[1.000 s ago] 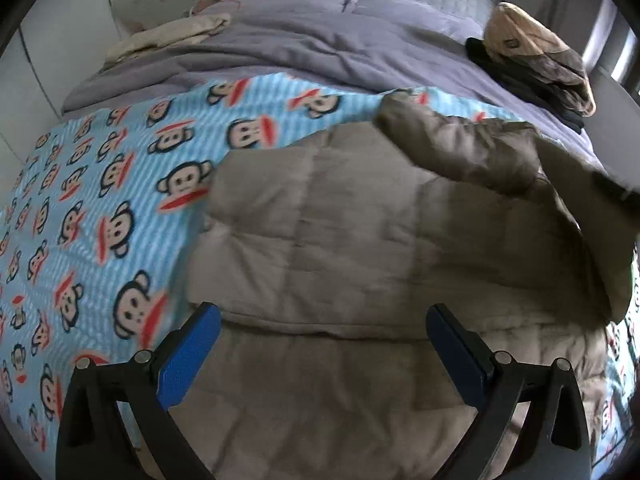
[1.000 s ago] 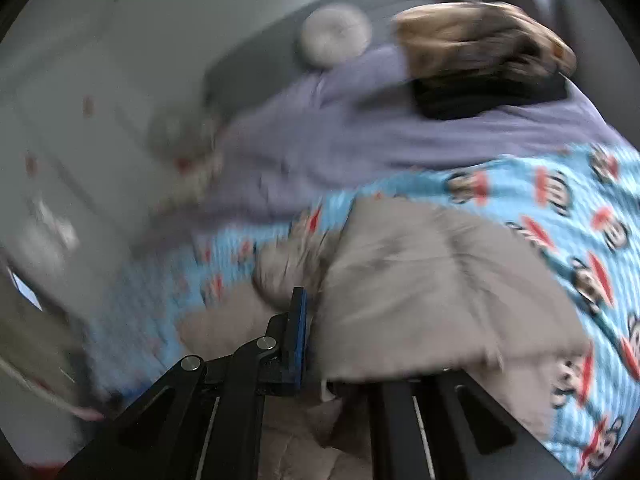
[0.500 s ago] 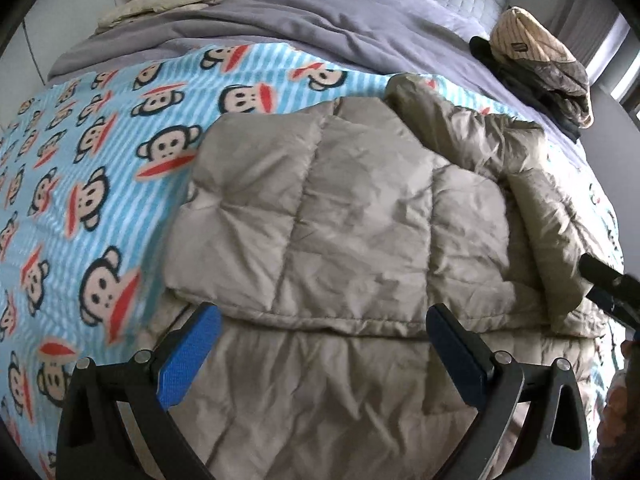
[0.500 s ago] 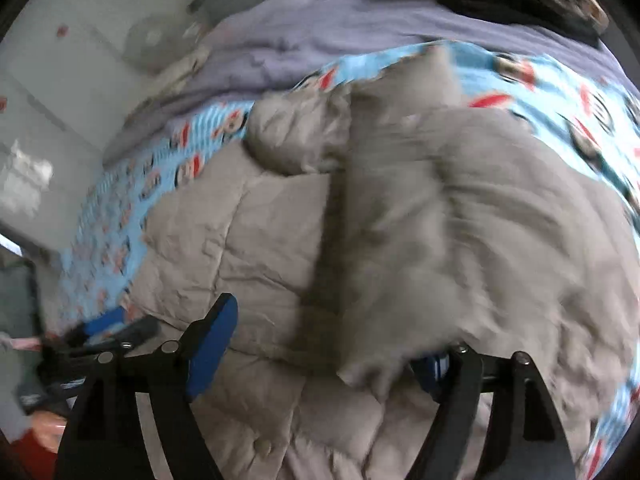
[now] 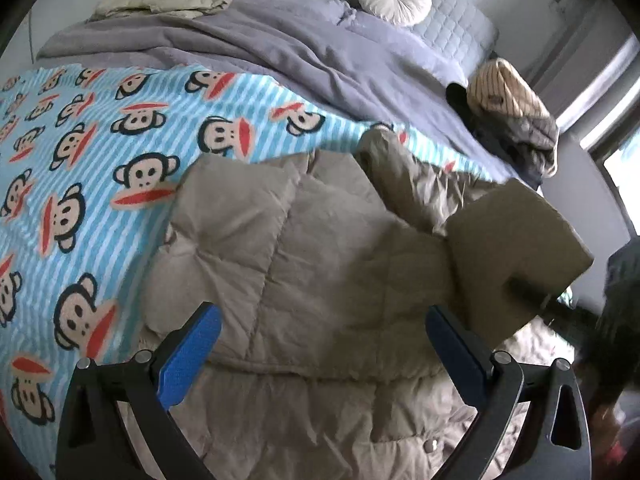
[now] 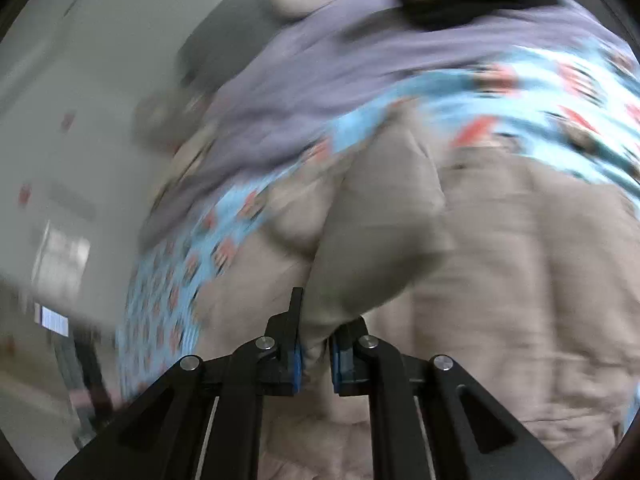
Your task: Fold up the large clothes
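Coat (image 5: 304, 264): beige, quilted, on bed over monkey blanket (image 5: 80, 152). Right gripper (image 6: 316, 354): jaws closing on a raised coat fold. Left gripper (image 5: 320, 344): jaws apart above coat, empty

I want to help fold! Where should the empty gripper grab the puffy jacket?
Probably the jacket's loose bottom hem, nearest the open left gripper. Come in low from the near side: that edge runs straight between the fingers and lies flat.

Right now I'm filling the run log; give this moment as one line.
stage: folding | left gripper: open, above jacket | right gripper: closing on jacket flap
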`<state>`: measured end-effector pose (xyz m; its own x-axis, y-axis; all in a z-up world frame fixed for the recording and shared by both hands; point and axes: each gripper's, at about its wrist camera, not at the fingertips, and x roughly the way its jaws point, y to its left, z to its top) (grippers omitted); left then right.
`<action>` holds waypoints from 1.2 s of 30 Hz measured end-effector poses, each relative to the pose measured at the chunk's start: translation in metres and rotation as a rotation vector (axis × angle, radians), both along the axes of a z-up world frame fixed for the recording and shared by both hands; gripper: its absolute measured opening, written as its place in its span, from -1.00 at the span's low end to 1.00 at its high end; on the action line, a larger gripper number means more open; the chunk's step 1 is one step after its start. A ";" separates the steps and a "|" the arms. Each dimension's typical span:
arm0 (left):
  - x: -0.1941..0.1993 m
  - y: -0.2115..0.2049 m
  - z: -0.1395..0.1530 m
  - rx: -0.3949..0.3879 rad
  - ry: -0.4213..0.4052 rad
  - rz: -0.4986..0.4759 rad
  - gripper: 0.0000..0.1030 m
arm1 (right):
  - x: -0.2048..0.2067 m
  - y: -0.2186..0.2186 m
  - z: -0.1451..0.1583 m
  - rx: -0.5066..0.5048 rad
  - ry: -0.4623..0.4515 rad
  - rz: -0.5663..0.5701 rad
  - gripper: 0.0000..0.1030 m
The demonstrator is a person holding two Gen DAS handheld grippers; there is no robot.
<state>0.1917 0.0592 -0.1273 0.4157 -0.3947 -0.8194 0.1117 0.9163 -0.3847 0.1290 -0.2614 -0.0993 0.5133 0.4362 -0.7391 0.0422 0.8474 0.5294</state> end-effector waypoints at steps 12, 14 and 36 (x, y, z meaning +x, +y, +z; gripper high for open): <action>0.015 -0.034 -0.036 -0.147 0.135 -0.105 0.99 | -0.090 -0.103 -0.053 0.147 0.276 -0.212 0.61; 0.020 -0.047 -0.043 -0.138 0.139 -0.119 0.64 | -0.106 -0.131 -0.058 0.165 0.296 -0.290 0.61; -0.004 -0.031 -0.012 0.164 0.051 -0.124 -0.63 | -0.096 -0.179 -0.083 0.046 0.262 -0.428 -0.89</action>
